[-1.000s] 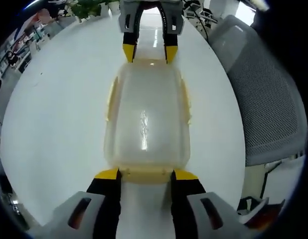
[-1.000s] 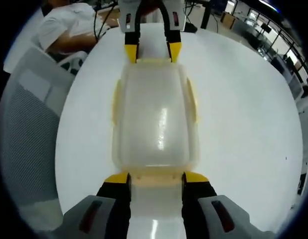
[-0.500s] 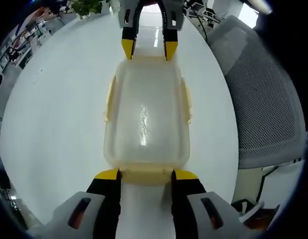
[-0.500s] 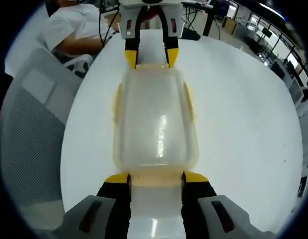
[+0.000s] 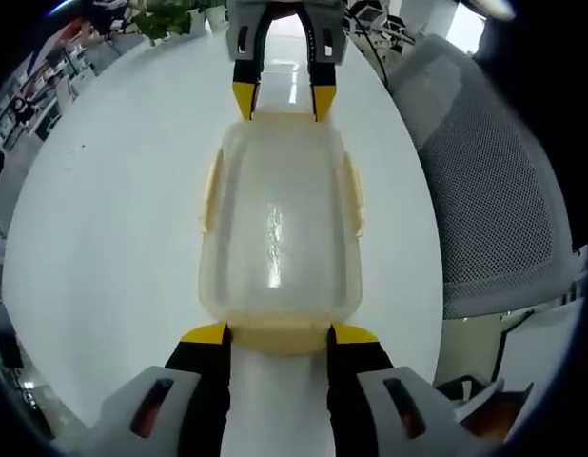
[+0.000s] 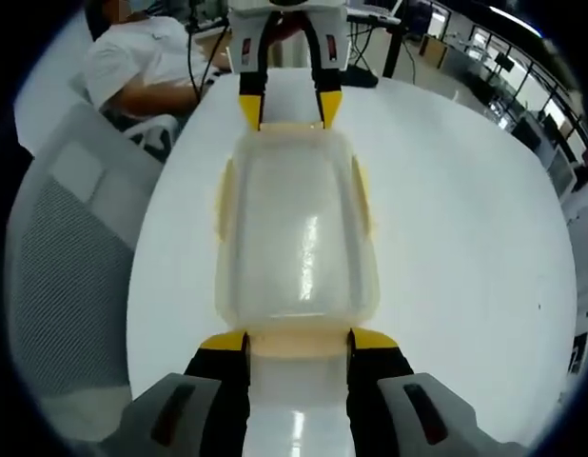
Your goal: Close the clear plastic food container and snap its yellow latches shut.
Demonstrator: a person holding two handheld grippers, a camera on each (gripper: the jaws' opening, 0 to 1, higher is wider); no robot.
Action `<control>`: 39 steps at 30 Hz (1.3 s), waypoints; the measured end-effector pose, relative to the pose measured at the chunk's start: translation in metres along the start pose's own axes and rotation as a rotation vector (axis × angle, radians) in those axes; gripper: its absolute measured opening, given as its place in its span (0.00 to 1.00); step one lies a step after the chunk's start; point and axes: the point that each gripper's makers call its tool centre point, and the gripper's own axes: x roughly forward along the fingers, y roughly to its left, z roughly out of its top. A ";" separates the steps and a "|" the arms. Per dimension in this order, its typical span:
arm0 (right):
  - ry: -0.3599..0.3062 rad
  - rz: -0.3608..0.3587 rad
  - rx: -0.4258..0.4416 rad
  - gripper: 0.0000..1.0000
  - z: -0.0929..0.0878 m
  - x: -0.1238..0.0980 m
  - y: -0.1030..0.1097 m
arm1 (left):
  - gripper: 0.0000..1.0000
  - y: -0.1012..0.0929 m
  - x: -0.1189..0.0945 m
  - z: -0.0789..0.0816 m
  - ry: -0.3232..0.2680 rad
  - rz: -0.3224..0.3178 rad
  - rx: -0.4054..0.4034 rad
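Note:
The clear plastic container (image 5: 280,228) with its lid on lies lengthwise between my two grippers over the white table (image 5: 113,190). My left gripper (image 5: 280,333) is shut on the yellow latch at the container's near short end. The right gripper (image 5: 280,100) grips the far end. In the right gripper view the same container (image 6: 296,228) runs from my right gripper (image 6: 297,341), shut on its near yellow latch, up to the left gripper (image 6: 289,109). Pale yellow side latches (image 5: 210,190) (image 6: 362,195) lie along the long sides.
A grey mesh chair (image 5: 494,190) stands by the table's edge, also the grey mesh chair (image 6: 66,257). A person in a white shirt (image 6: 132,67) sits beyond the table. Office desks (image 6: 484,57) lie far off.
The table and chair have slid in both views while the container keeps its place between the jaws; both hands have moved together with it. The grip is unchanged.

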 end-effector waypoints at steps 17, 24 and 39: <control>-0.025 0.001 0.014 0.38 0.010 -0.023 0.004 | 0.38 -0.001 -0.021 0.007 -0.021 -0.007 0.016; -0.026 -0.010 0.012 0.38 0.015 -0.035 0.001 | 0.38 0.002 -0.029 0.011 -0.028 0.003 0.022; -0.018 -0.027 0.021 0.38 0.015 -0.049 -0.002 | 0.38 0.007 -0.040 0.021 -0.051 0.013 0.041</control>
